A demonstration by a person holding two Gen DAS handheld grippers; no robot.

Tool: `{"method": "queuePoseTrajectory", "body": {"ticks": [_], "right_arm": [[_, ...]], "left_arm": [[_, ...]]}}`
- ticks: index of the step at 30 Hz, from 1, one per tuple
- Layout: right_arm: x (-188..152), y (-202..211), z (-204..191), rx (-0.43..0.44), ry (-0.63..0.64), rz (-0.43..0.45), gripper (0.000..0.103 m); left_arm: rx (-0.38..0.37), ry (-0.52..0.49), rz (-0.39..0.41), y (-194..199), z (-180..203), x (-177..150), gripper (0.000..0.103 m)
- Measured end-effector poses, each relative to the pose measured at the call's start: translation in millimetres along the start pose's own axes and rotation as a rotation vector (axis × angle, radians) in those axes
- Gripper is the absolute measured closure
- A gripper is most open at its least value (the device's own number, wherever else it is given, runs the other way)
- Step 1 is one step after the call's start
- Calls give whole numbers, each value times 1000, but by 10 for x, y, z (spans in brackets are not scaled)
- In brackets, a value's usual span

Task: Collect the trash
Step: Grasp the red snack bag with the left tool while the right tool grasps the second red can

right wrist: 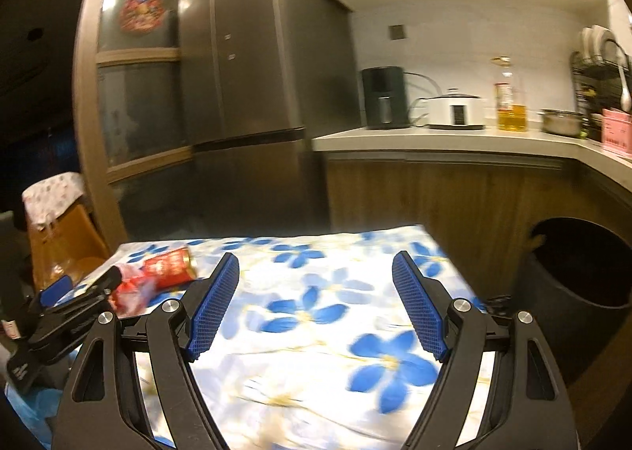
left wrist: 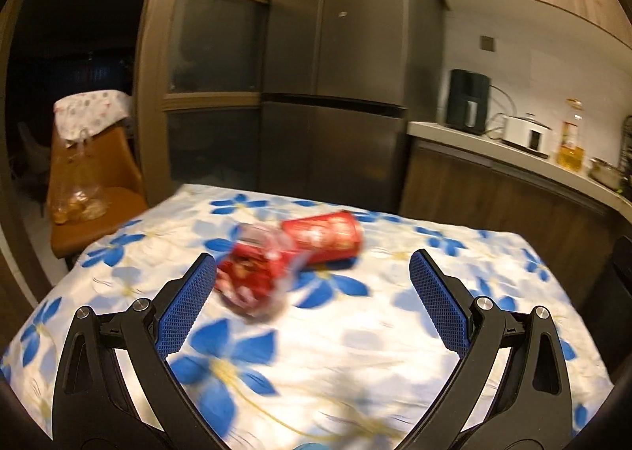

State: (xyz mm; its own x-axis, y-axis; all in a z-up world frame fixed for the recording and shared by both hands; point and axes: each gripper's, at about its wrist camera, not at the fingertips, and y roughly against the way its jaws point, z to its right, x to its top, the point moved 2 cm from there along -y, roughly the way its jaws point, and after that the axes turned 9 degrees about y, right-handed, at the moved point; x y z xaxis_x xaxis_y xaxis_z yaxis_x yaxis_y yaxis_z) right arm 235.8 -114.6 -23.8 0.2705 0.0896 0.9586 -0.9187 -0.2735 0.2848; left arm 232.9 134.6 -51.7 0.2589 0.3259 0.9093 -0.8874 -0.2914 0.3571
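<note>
Above the flowered worktop (left wrist: 355, 351), the left claw (left wrist: 312, 264) hung with its jaws spread wide and empty, the crumpled red wrapper (left wrist: 252, 276) just ahead, close to its left finger. Touching the wrapper's far side lay a red can (left wrist: 324, 239) on its side, long axis running crosswise to the claw. The right claw (right wrist: 316, 264), likewise spread and empty, stood well to the right, nearer the dark bin (right wrist: 576, 272). The left claw looked better placed.

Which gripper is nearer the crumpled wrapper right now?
Left. The left gripper is open right at the wrapper, which lies by its left finger. The right gripper is open over bare cloth, with the wrapper off to its left.
</note>
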Motion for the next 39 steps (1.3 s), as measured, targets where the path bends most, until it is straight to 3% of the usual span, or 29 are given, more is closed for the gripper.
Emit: {"method": "queuePoseTrajectory", "body": {"ticks": [8, 13, 16, 20, 23, 26, 29, 31, 34, 39], "right_arm": [[150, -357, -461, 71, 25, 5, 25], [191, -583, -674, 100, 39, -5, 25], [203, -712, -800, 119, 52, -10, 25], [194, -887, -974, 142, 75, -29, 25], [171, -976, -1088, 157, 89, -40, 25], [153, -1082, -1213, 182, 102, -54, 25], [144, -1201, -1340, 219, 124, -74, 25], [125, -1274, -1419, 231, 132, -81, 17], [93, -1401, -1552, 249, 158, -102, 15], [28, -1603, -1743, 265, 201, -145, 14]], "left_arm": [[38, -4, -30, -460, -189, 113, 10], [31, 58, -142, -729, -336, 81, 24], [22, 82, -205, -856, -398, 23, 35], [11, 102, -276, -974, -461, -47, 68], [-11, 123, -280, -954, -509, -52, 86], [-44, 151, -264, -841, -587, -20, 97], [-49, 179, -225, -675, -728, 69, 100], [-27, 183, -186, -570, -841, 140, 102], [-30, 211, -157, -449, -984, 208, 102], [-49, 220, -157, -407, -1044, 197, 102]]}}
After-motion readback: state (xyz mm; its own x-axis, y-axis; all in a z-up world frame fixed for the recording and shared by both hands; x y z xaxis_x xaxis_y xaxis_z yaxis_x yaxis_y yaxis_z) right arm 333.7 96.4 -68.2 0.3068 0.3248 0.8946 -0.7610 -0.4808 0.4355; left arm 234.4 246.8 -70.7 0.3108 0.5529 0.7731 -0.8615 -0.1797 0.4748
